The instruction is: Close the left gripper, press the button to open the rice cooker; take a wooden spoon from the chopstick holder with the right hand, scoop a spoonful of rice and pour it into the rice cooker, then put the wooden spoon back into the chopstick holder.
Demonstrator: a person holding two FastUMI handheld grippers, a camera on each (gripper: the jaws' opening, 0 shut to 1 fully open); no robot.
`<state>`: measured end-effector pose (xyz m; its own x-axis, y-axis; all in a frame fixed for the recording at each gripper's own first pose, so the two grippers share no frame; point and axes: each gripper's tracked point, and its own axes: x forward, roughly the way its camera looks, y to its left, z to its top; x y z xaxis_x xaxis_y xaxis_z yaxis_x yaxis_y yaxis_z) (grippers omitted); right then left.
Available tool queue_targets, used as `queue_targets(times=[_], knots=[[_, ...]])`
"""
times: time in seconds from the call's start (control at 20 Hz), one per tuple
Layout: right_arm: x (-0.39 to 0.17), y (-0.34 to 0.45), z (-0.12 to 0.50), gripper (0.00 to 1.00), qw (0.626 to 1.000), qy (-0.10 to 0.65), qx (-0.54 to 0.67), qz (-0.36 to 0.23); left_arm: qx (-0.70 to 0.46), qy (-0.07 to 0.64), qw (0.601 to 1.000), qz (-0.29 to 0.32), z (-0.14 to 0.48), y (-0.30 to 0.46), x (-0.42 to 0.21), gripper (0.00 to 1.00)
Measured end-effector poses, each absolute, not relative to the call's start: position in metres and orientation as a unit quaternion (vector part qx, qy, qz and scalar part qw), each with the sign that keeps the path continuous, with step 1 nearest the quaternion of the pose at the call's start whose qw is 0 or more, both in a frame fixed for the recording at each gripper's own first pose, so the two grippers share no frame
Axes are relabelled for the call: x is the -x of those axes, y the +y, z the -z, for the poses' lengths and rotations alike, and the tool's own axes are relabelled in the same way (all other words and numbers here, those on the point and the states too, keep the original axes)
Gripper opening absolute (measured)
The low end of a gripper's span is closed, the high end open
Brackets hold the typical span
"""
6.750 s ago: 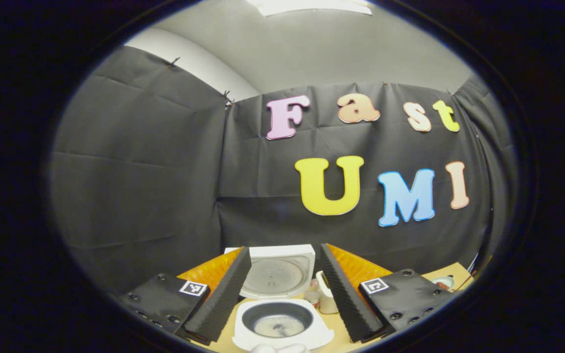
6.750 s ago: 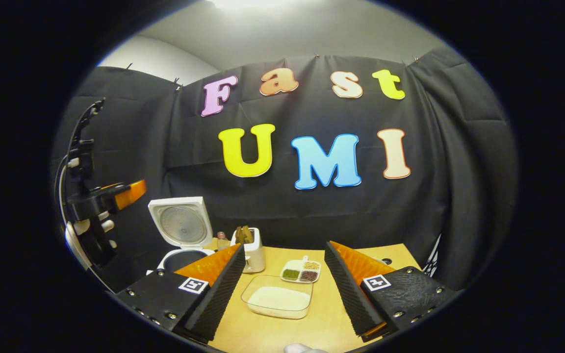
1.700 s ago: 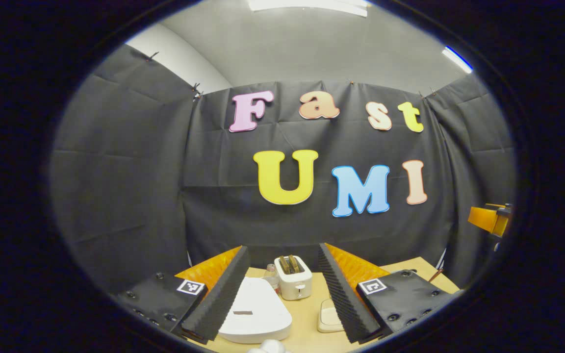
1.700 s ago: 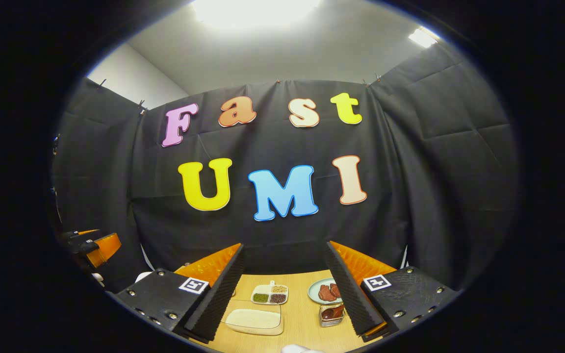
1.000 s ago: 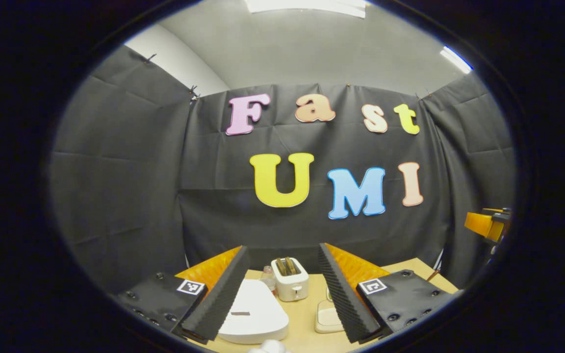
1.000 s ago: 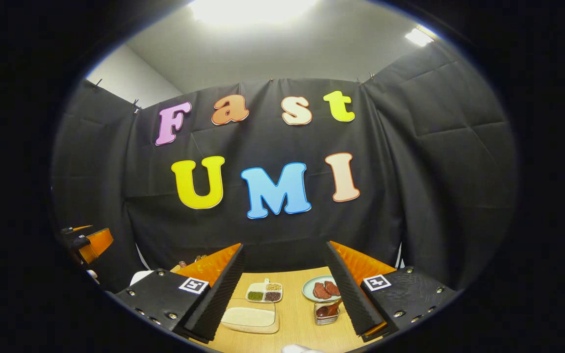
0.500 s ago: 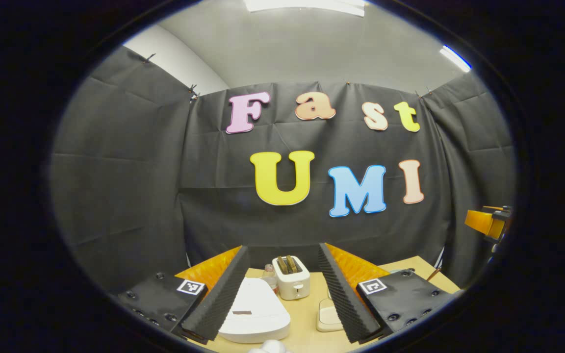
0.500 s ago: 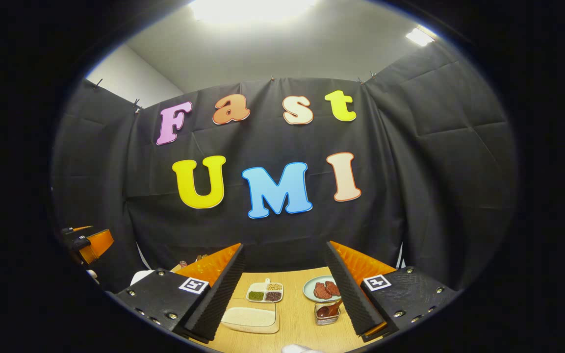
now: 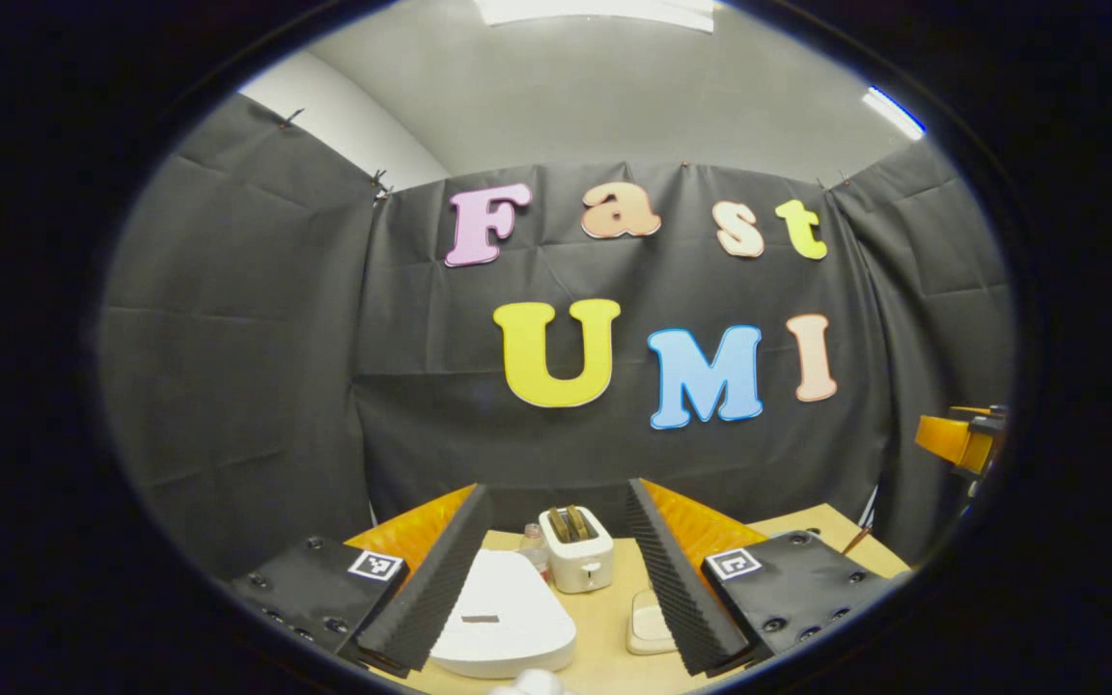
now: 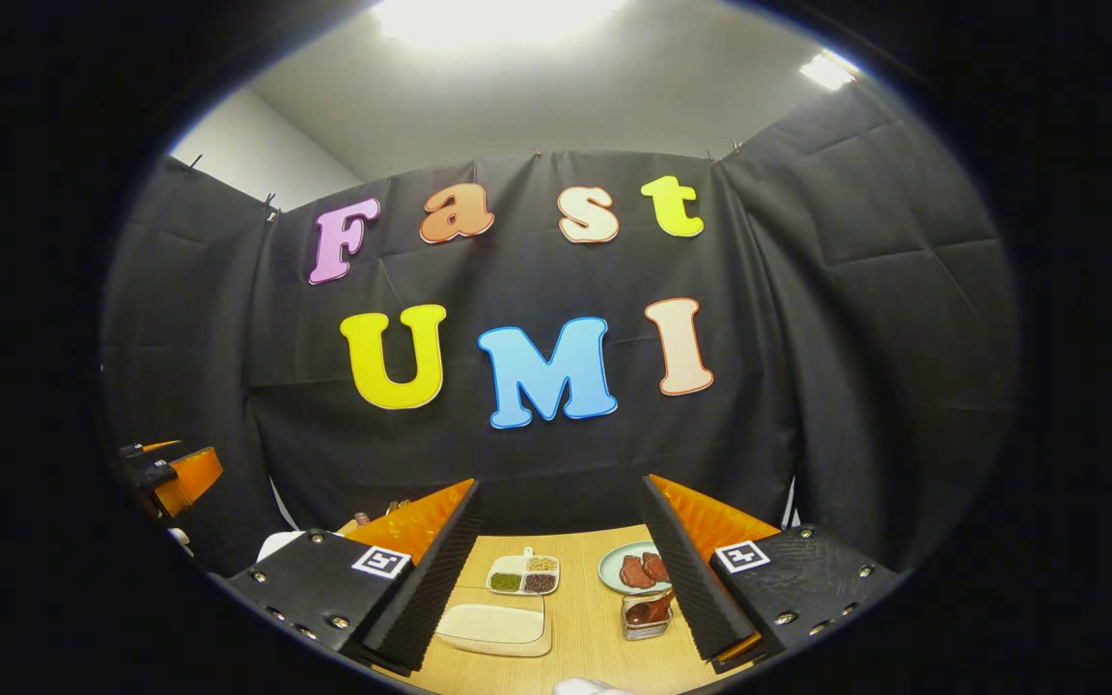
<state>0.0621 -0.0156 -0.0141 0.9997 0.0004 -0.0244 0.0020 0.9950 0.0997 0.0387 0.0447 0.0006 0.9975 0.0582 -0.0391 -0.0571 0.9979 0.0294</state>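
Rice cooker [image 9: 503, 618] is seen low and left of centre in the left gripper view, its white lid down, with a small dark mark on the lid that cannot be told for certain as the button. Just right of it and farther back stands the chopstick holder [image 9: 577, 558], a white box with wooden utensils [image 9: 570, 522] standing in its slots; which of them is the wooden spoon cannot be made out. The left gripper [image 9: 556, 497] is held with its fingers spread wide and nothing between them, the cooker and holder framed in the gap. The right gripper [image 10: 561, 487] is likewise spread and empty, and between its fingers, at the bottom of the right gripper view, lies the tray of rice [image 10: 491, 623], with a divided dish of beans [image 10: 523, 575] behind it and a plate of meat [image 10: 614, 569] and a glass jar [image 10: 646, 615] to the right on the wooden table [image 10: 585, 647]. A shut lid and a holder with its utensils in place would fit two stages — the cooker yet to be opened, or the spoon returned and the lid down again — and the pictures do not settle which. For a press on the lid, spread fingers would be judged a poor tool — a single closed tip bears down more surely and is less likely to slip off the sloped lid.
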Motion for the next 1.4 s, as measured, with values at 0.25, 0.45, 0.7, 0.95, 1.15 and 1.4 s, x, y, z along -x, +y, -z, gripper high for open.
queue_targets(times=[0.25, 0.45, 0.7, 0.95, 1.15, 1.4], knots=[[-0.0623, -0.0140, 0.0134, 0.99, 0.999, 0.013, -0.049, -0.001, -0.014, 0.022, 0.999, -0.029, -0.0006, 0.0455, -0.0392, 0.96], [-0.0619, -0.0141, 0.0128, 0.99, 0.999, 0.012, -0.048, -0.001, -0.014, 0.022, 0.999, -0.029, -0.0002, 0.0455, -0.0378, 0.96], [-0.0615, -0.0127, 0.0120, 0.98, 0.999, 0.010, -0.047, -0.004, -0.014, 0.021, 0.999, -0.030, -0.0012, 0.0452, -0.0368, 0.96], [-0.0611, -0.0124, 0.0139, 0.99, 0.999, 0.013, -0.045, -0.004, -0.015, 0.018, 0.999, -0.029, -0.0040, 0.0443, -0.0356, 0.96], [-0.0593, -0.0105, 0.0139, 0.99, 0.999, 0.013, -0.045, -0.004, -0.014, 0.018, 0.999, -0.027, -0.0044, 0.0451, -0.0328, 0.96], [-0.0566, -0.0084, 0.0146, 0.99, 0.999, 0.014, -0.048, -0.004, -0.013, 0.017, 0.999, -0.026, -0.0040, 0.0464, -0.0326, 0.96]])
